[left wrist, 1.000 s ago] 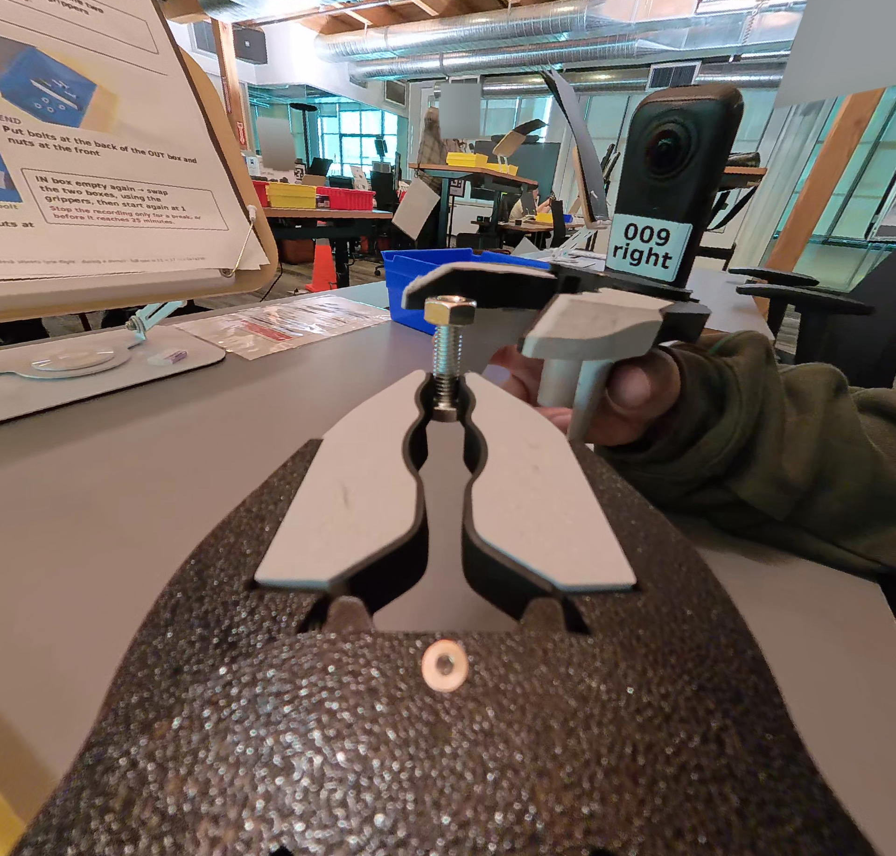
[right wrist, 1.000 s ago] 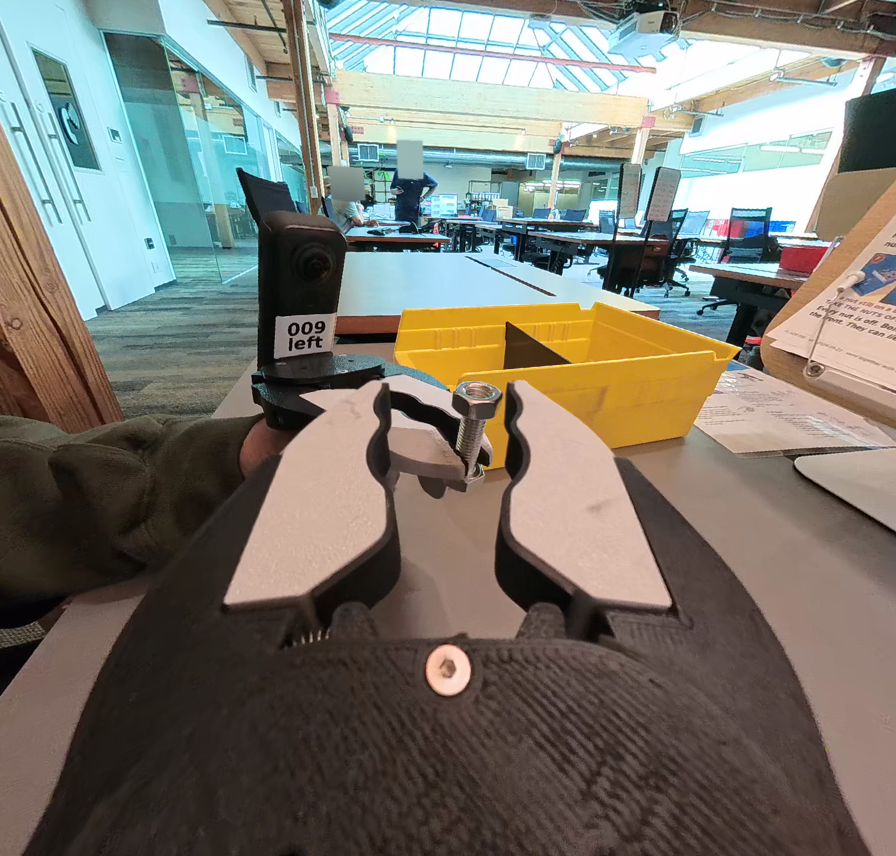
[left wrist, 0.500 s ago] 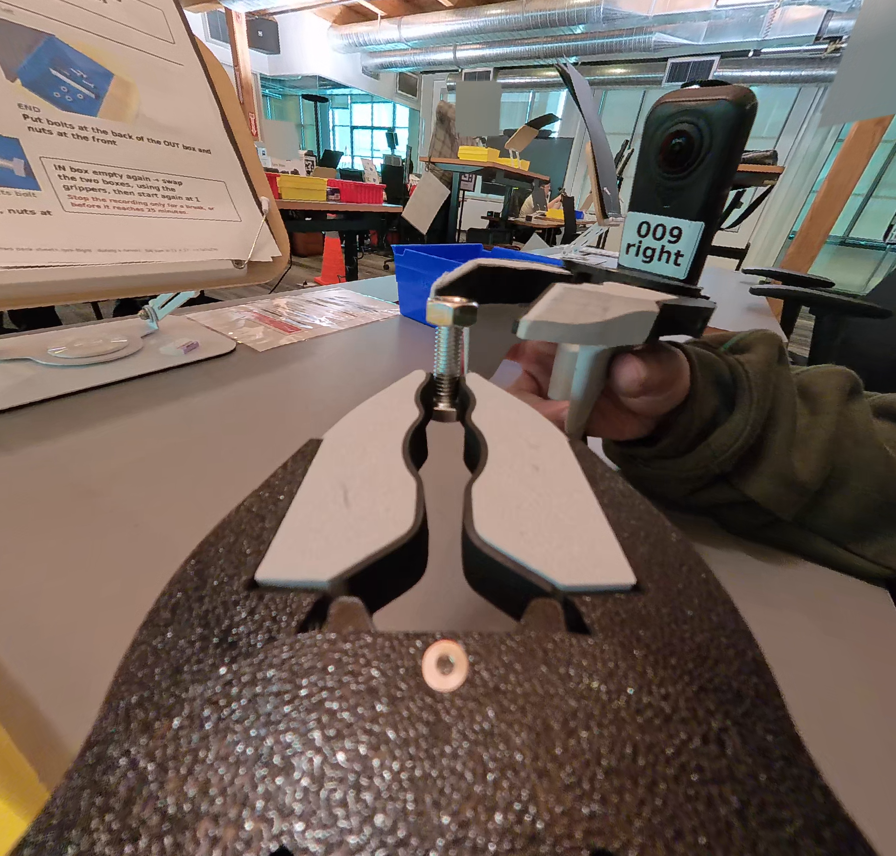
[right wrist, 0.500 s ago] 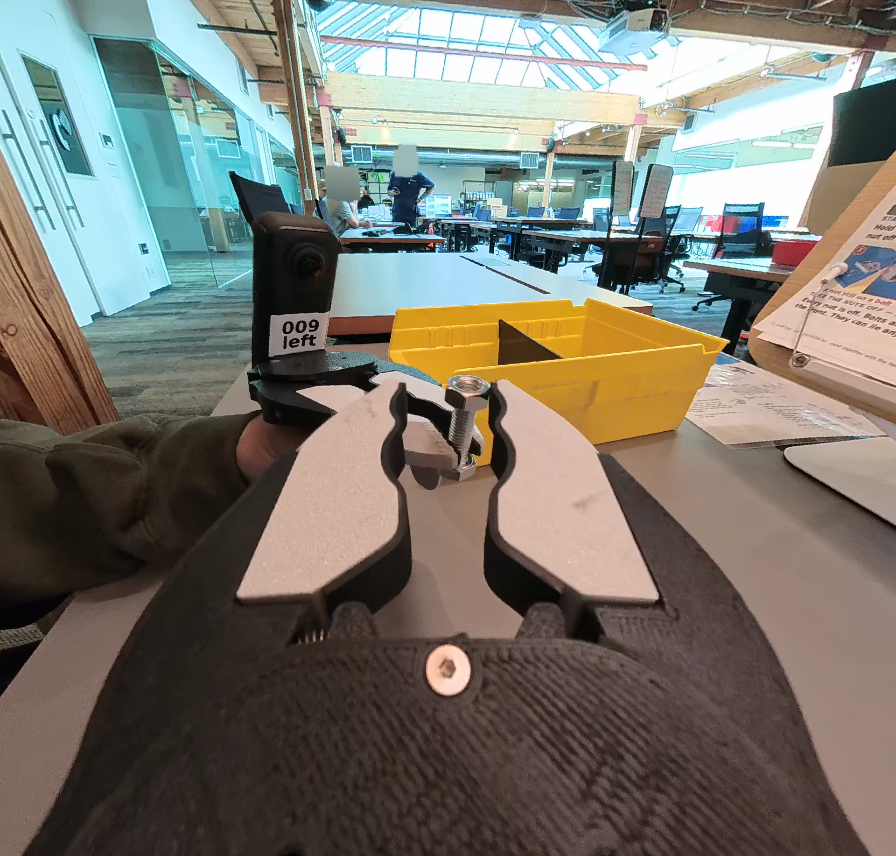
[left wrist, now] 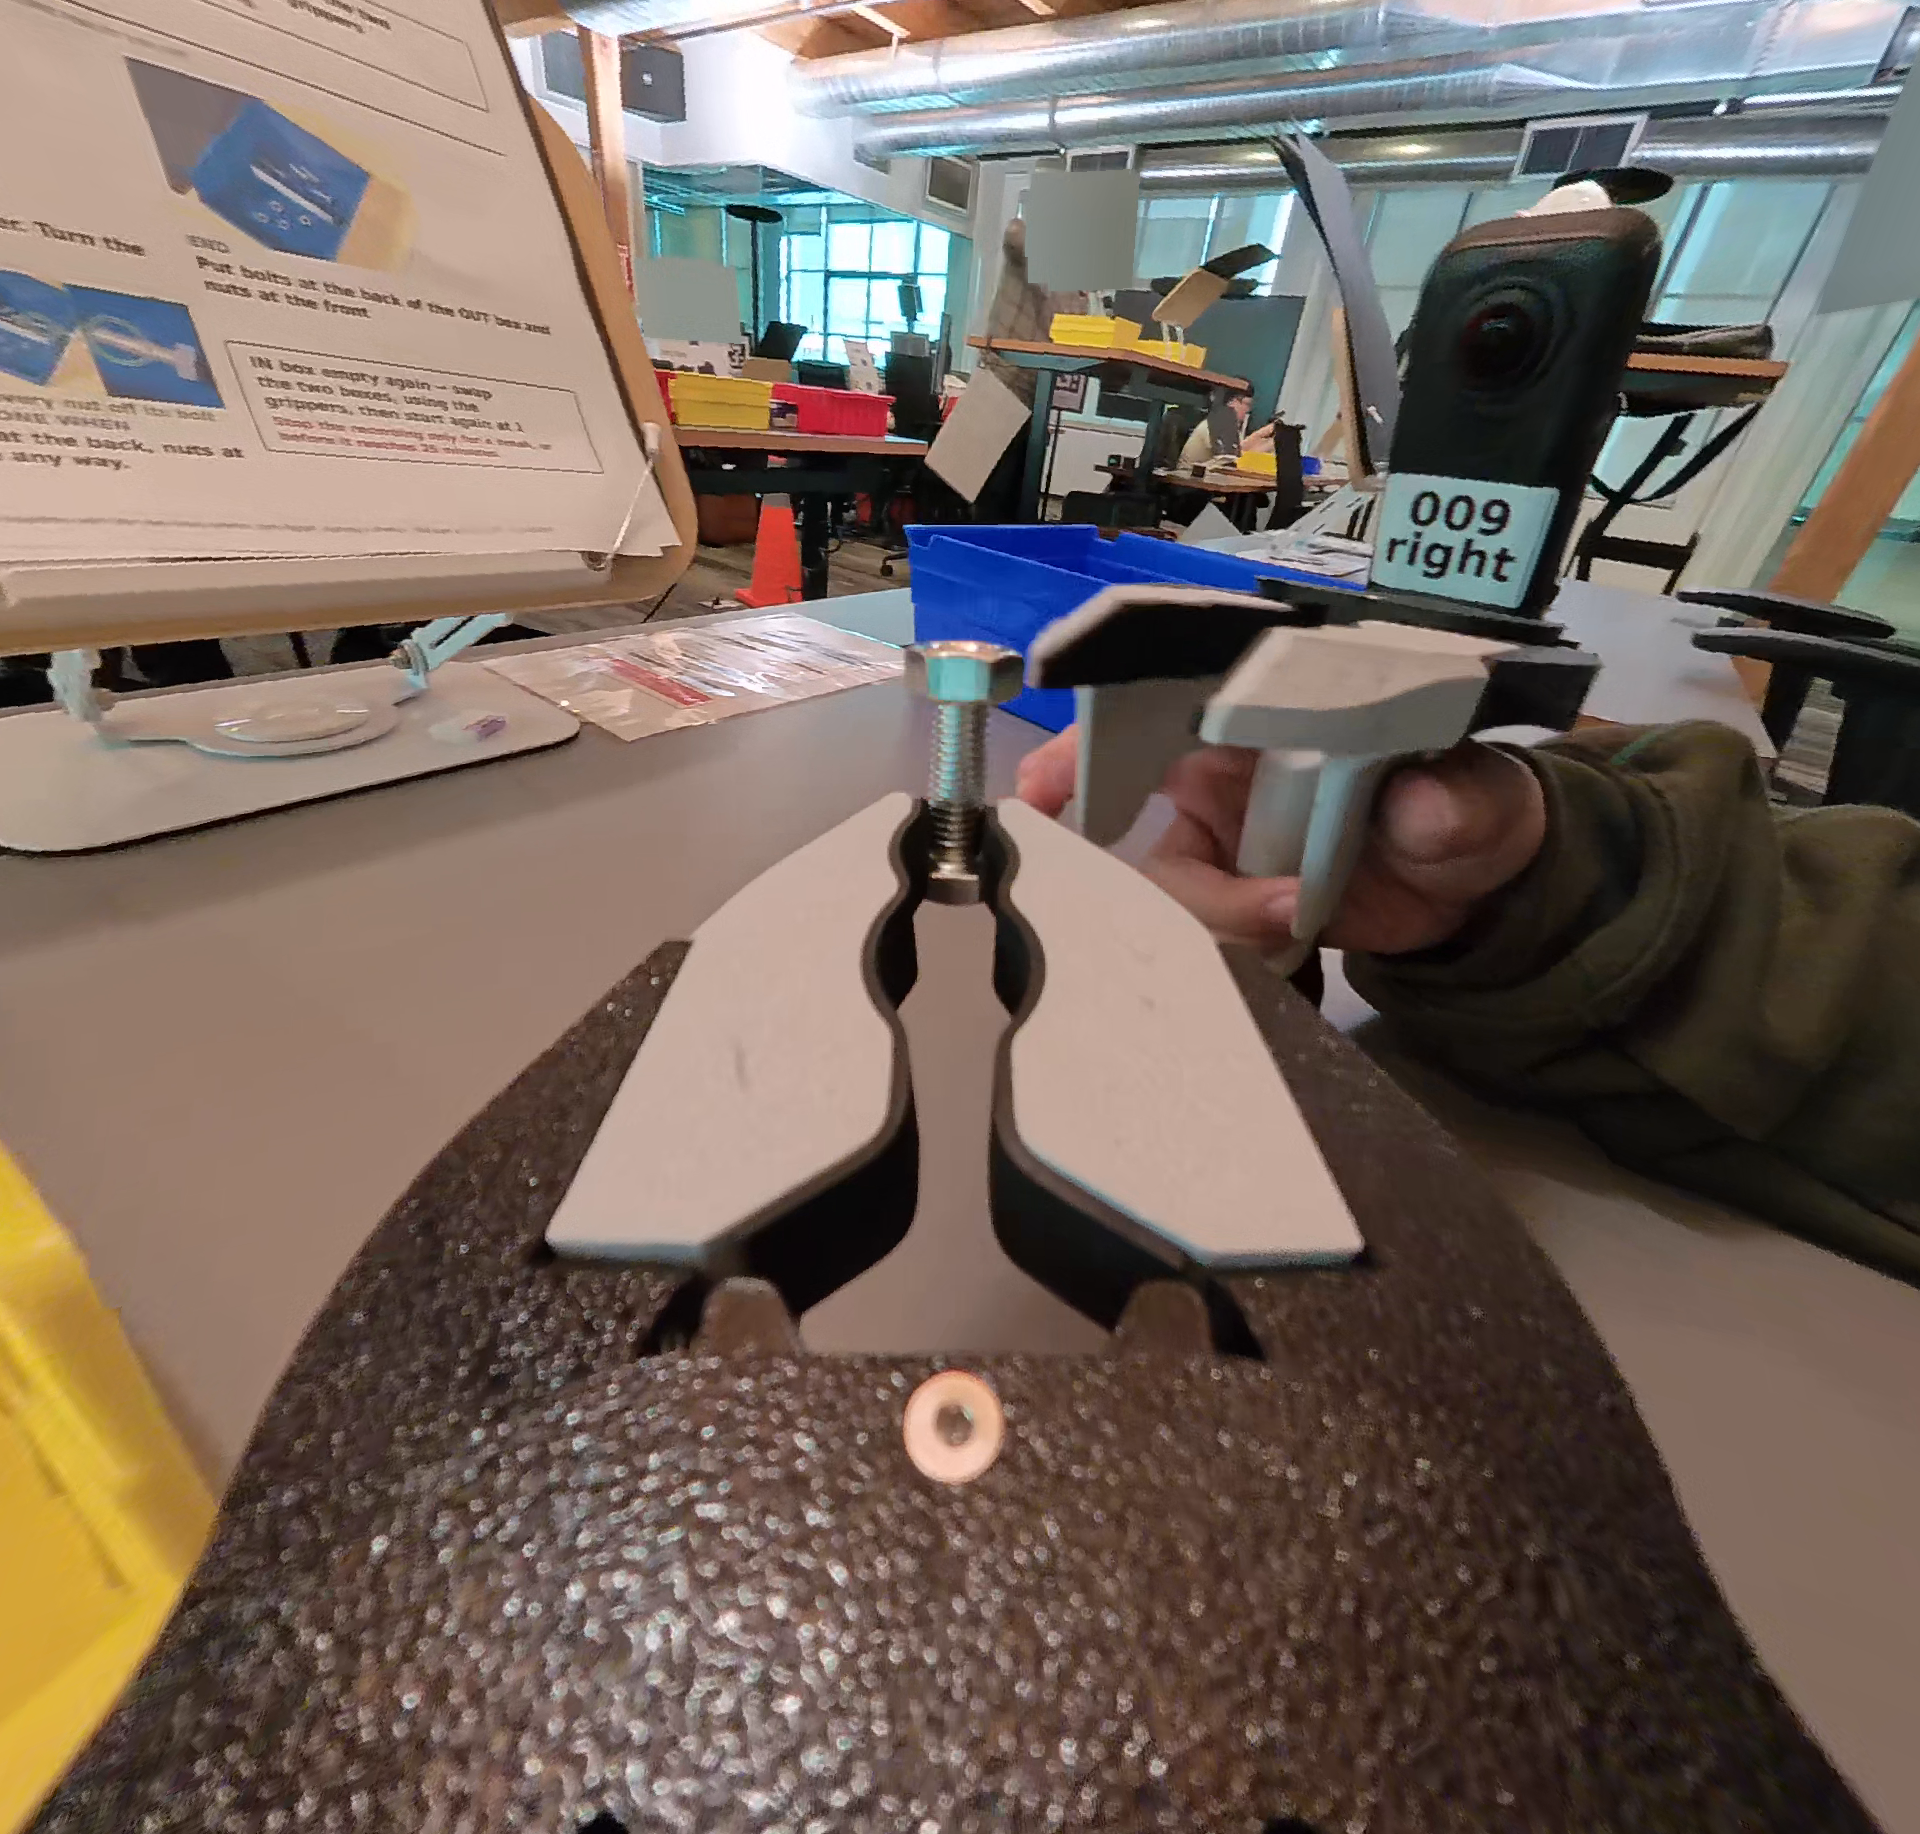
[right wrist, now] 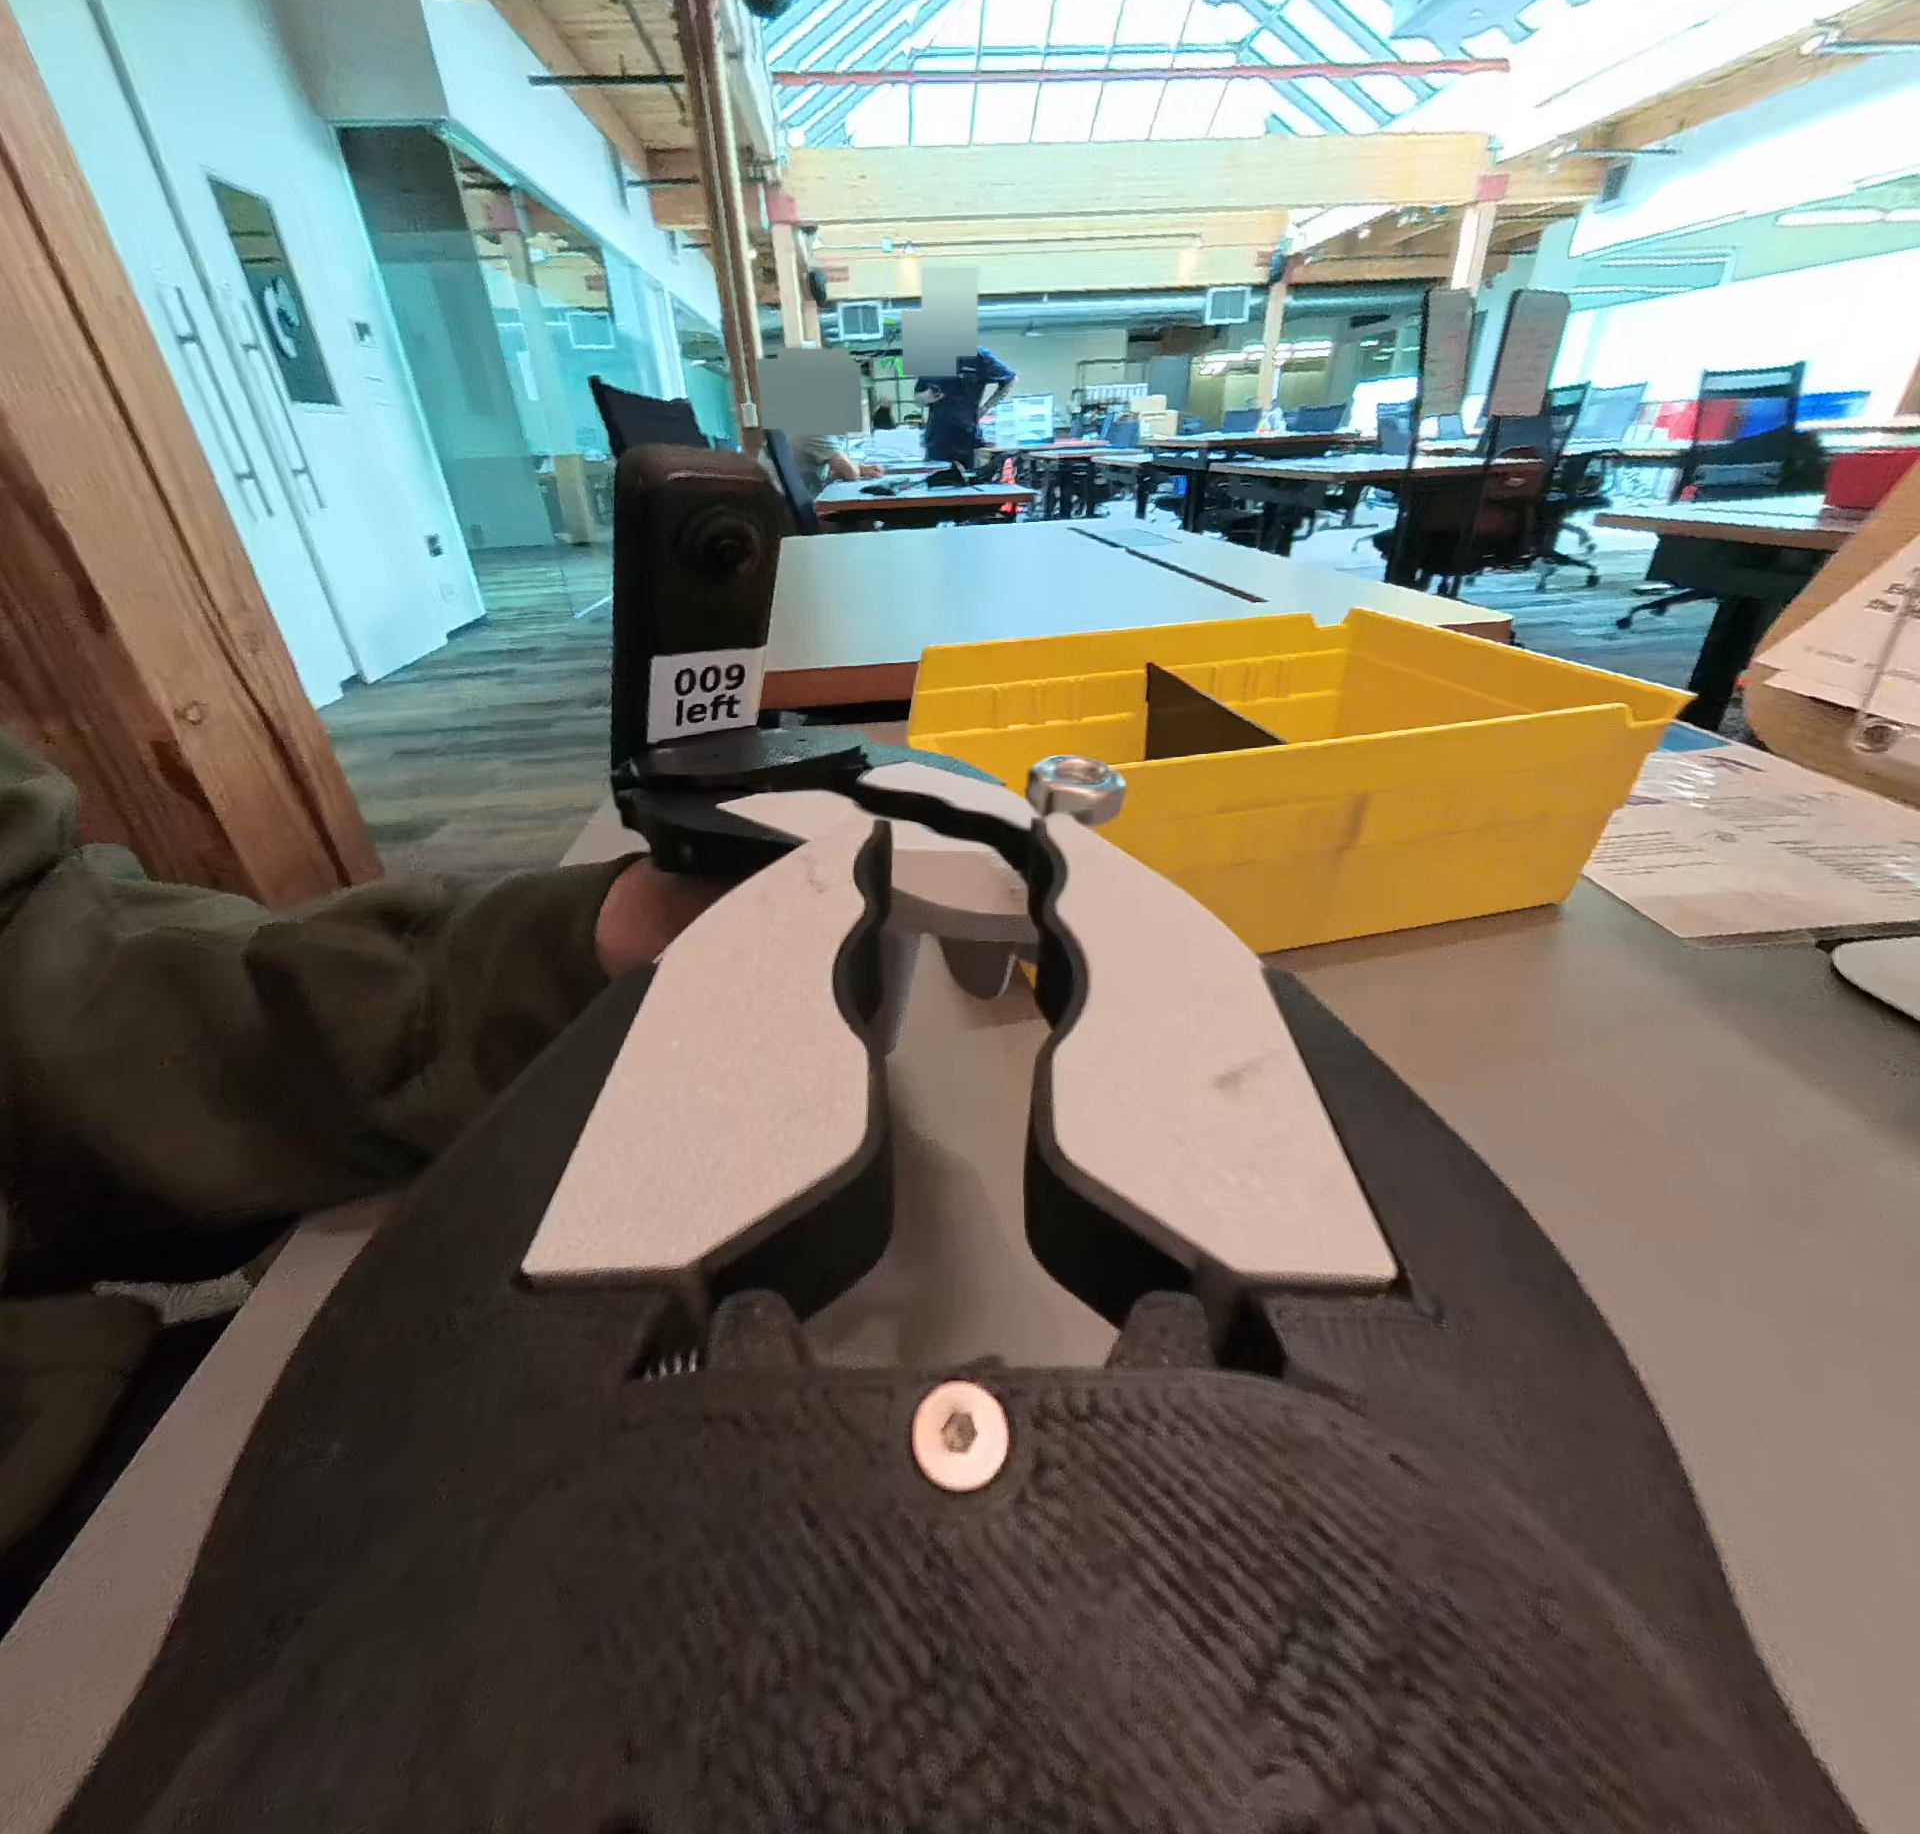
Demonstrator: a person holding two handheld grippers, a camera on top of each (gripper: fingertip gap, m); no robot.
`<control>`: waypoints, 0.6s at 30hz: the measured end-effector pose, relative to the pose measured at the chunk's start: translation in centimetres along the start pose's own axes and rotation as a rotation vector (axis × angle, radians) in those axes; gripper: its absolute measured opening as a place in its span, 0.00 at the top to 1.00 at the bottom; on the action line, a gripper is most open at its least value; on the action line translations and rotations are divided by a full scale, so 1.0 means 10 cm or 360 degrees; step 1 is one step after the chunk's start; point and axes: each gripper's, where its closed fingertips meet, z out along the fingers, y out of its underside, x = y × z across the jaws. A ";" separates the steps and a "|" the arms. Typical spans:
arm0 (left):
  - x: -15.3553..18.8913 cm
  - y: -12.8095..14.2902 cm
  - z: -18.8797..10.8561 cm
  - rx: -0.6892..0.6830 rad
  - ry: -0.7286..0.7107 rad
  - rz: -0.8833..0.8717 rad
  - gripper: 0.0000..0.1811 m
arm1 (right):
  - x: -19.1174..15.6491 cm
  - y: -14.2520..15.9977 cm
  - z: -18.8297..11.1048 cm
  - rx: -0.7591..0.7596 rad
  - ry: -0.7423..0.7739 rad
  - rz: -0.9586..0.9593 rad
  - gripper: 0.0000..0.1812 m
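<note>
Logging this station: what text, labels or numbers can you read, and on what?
I do not quote writing; these bear it:
White sticker on the camera, left wrist view: legible.
White sticker on the camera, right wrist view: legible.
Instruction sheet on its stand: partly legible, partly blurred.
Bagged sheet on the table: too small.
Papers by the yellow bin: blurred.

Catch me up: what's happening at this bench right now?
A person holds a gripper in each hand over a grey table. The left gripper is shut on the lower end of an upright bolt. The right gripper is open beside the bolt's head, gripping nothing. A yellow bin and a blue bin sit behind.
</note>
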 end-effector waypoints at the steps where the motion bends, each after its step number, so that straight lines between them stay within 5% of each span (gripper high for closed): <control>1: 0.02 0.01 0.01 -0.0007 0.0019 0.0006 0.95 | 0.04 -0.01 0.00 0.0017 0.0043 0.0007 0.84; 5: 0.15 0.06 0.07 -0.0061 0.0113 0.0048 0.95 | 0.12 0.01 0.03 0.0004 0.0145 0.0007 0.70; 9: -0.03 0.03 0.02 -0.0033 -0.0073 0.0037 0.95 | 0.04 0.03 0.05 -0.0030 0.0074 -0.0008 0.75; 11: -0.11 -0.01 -0.03 -0.0011 -0.0124 0.0003 0.95 | -0.07 0.03 0.01 -0.0031 -0.0073 -0.0007 0.88; 18: 0.10 0.07 0.06 -0.0080 0.0063 0.0025 0.95 | 0.08 0.02 0.05 0.0004 0.0102 0.0019 0.69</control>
